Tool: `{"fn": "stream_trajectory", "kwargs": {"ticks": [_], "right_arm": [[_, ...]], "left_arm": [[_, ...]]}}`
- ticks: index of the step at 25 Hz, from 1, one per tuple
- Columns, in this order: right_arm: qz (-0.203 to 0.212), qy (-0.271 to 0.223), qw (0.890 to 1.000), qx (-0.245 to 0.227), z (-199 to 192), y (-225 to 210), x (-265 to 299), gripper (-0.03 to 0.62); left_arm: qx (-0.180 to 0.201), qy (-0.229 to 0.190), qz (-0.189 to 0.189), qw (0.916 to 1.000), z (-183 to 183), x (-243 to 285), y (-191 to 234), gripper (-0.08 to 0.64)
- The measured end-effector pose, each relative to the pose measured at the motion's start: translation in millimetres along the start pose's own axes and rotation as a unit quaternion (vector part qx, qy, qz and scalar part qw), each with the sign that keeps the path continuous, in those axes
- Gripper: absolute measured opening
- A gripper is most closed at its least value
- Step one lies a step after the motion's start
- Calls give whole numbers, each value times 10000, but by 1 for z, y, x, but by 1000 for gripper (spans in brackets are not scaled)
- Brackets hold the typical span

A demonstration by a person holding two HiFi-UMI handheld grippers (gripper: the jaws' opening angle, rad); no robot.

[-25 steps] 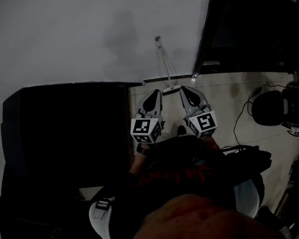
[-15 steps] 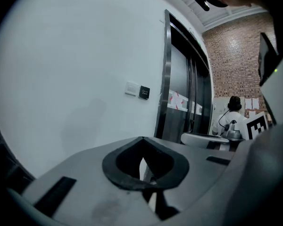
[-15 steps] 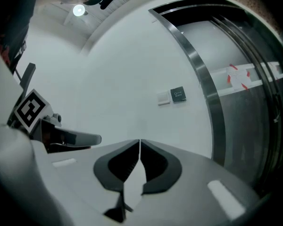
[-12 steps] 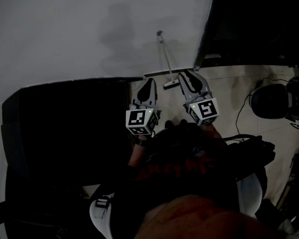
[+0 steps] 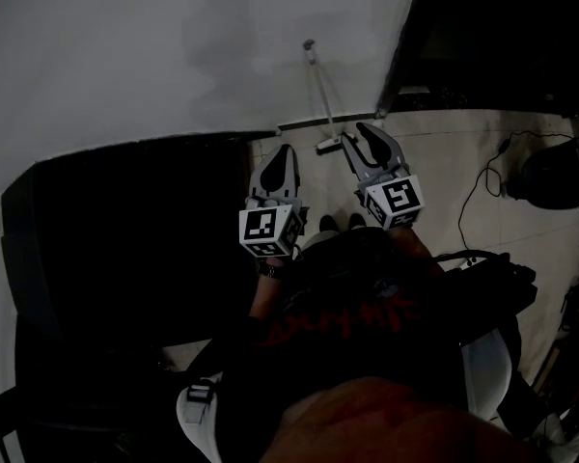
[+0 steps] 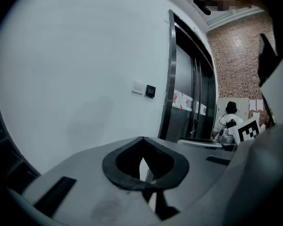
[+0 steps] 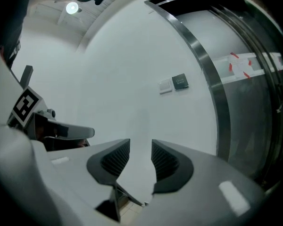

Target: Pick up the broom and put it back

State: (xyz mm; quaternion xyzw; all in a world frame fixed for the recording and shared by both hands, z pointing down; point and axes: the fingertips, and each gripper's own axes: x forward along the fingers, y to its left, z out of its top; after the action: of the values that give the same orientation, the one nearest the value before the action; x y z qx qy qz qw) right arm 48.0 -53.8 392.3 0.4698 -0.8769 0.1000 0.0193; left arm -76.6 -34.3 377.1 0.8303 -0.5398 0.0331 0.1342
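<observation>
One white wall (image 5: 125, 56) fills my view, w/ one dark doorway (image 5: 502, 37) on the rt. Two tools out front. L tool (image 5: 277, 152) is pinched closed, nothing in it. R tool (image 5: 359, 133) has its jaws opening, only bare wall btwn them. One broom (image 5: 319, 95) leans on the wall, head down on the floor (image 5: 444, 162) just beside the R tool. Two wall plates (image 7: 180, 81).
</observation>
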Motion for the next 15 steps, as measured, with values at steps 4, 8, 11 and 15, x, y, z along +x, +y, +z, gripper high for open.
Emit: {"fn": "stream_trajectory", "kwargs": {"ticks": [4, 8, 11, 15], "right_arm": [[-80, 178, 9997, 151, -19, -17, 8, 164], [-80, 333, 9990, 272, -36, -26, 18, 176], [-75, 501, 9983, 277, -50, -30, 28, 176], [-88, 658, 9970, 393, -76, -38, 46, 181]], "left_arm": [[-66, 79, 124, 9999, -7, 8, 3, 5], [-86, 151, 209, 9996, -11, 11, 7, 5], [-35, 126, 217, 9997, -9, 11, 12, 5], [-66, 179, 334, 9993, -13, 17, 24, 5]]}}
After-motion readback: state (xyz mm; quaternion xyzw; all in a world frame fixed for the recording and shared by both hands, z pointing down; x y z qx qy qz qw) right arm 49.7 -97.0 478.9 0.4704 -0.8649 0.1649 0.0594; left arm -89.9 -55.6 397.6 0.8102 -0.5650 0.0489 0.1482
